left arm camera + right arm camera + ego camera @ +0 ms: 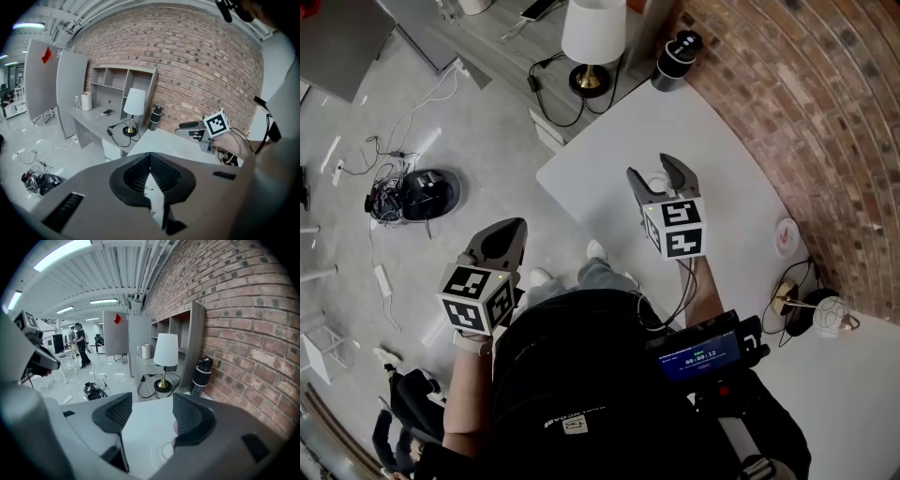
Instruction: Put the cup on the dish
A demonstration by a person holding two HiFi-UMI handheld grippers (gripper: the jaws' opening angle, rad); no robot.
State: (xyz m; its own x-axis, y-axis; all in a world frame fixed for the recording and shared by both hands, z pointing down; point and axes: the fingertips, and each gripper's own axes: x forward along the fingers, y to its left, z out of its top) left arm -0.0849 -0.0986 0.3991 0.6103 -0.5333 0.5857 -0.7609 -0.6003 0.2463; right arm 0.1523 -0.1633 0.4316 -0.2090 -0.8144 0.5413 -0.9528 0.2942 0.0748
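cup (658, 184) shows as a small white round shape on the white table (600, 155), straight under the gap of my right jaws in the head view. in the right gripper view the same spot sits low between the jaws: a faint inner ring inside a wider ring, which look like the cup and the dish (154, 452) around it. it is white on white, so i cannot tell for sure whether the cup sits on the dish or just beside it.

my right gripper (652, 171) hangs above the table with its jaws wide apart; nothing is clamped between them and the pads touch nothing. my left gripper (508, 231) is off the table's near edge, over the grey floor (487, 141). its jaws are together, pads meeting at the tips with nothing between.

past the far end of the table a lamp (592, 37) with a white shade stands on a lower grey table, its black cord trailing. a black bottle (678, 56) stands near it by the brick wall (806, 112). a small white disc (786, 236) with a red mark lies on the table close to the wall, well apart from the cup.
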